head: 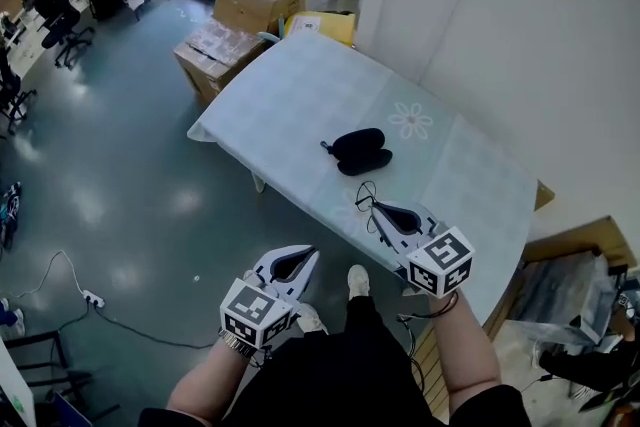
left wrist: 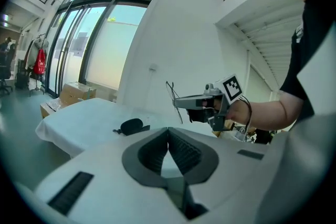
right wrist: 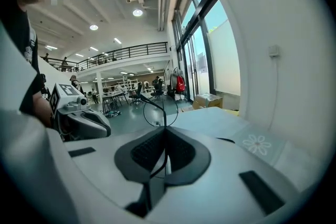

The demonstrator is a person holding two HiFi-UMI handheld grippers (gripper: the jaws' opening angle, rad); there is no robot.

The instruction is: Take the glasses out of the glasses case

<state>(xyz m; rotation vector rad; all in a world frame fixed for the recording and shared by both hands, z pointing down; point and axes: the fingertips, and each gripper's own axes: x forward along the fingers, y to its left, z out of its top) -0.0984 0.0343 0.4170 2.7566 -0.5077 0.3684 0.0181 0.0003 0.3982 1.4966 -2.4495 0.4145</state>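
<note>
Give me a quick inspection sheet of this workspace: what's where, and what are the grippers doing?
Surface: table under a pale cloth with a flower print.
Job's things: black glasses case lies on the table; glasses are out of it.
Clutter: nothing seen on the table.
Grippers: right gripper shut on the glasses; left gripper shut, empty.
Cables: power strip with cables on the floor.
Surroundings: cardboard boxes beyond the table.

The person held both grippers out in front of the body, pointing forward. The left gripper (head: 306, 257) sat lower and closer in, its jaws pressed together with nothing between them. The right gripper (head: 372, 208) reached further out, jaws clamped on thin-framed glasses (right wrist: 160, 110).
</note>
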